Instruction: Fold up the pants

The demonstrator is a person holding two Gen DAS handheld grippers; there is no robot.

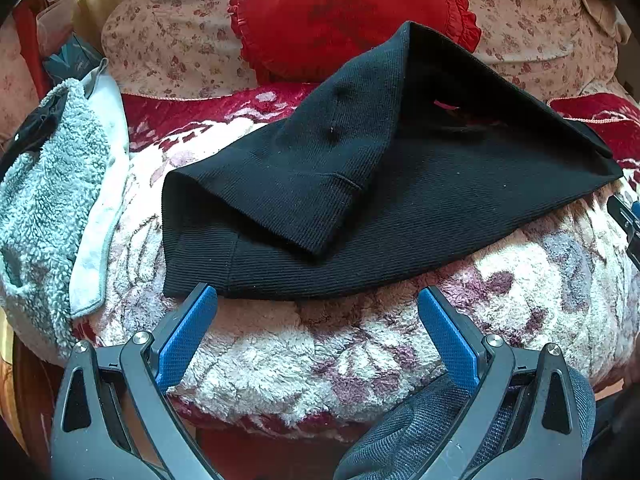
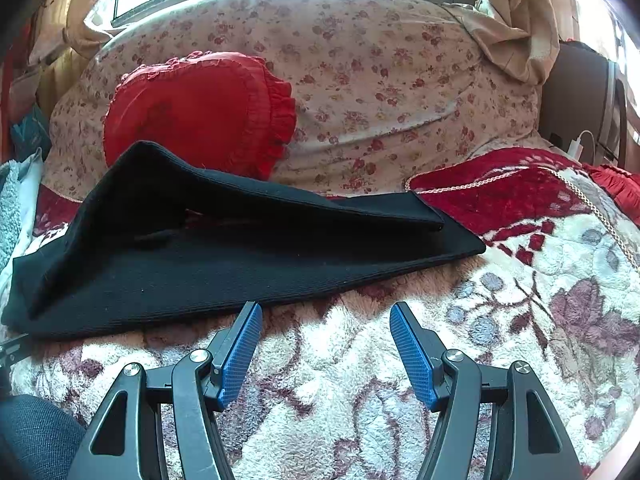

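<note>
The black ribbed pants point(image 1: 400, 208) lie folded on the fleecy floral blanket, an upper layer peaked over the lower one; in the right wrist view the pants point(image 2: 208, 272) stretch across the left and middle. My left gripper point(image 1: 318, 300) is open and empty, its fingertips just short of the pants' near hem. My right gripper point(image 2: 326, 316) is open and empty, its left fingertip at the pants' near edge. The right gripper's tip shows at the right edge of the left wrist view point(image 1: 628, 224).
A grey-green fleece garment point(image 1: 44, 208) lies left of the pants. A red ruffled heart pillow point(image 1: 348, 12) and a floral pillow point(image 2: 380, 80) sit behind. The floral blanket point(image 2: 520, 320) covers the bed. A dark knee point(image 1: 404, 440) is at the bottom.
</note>
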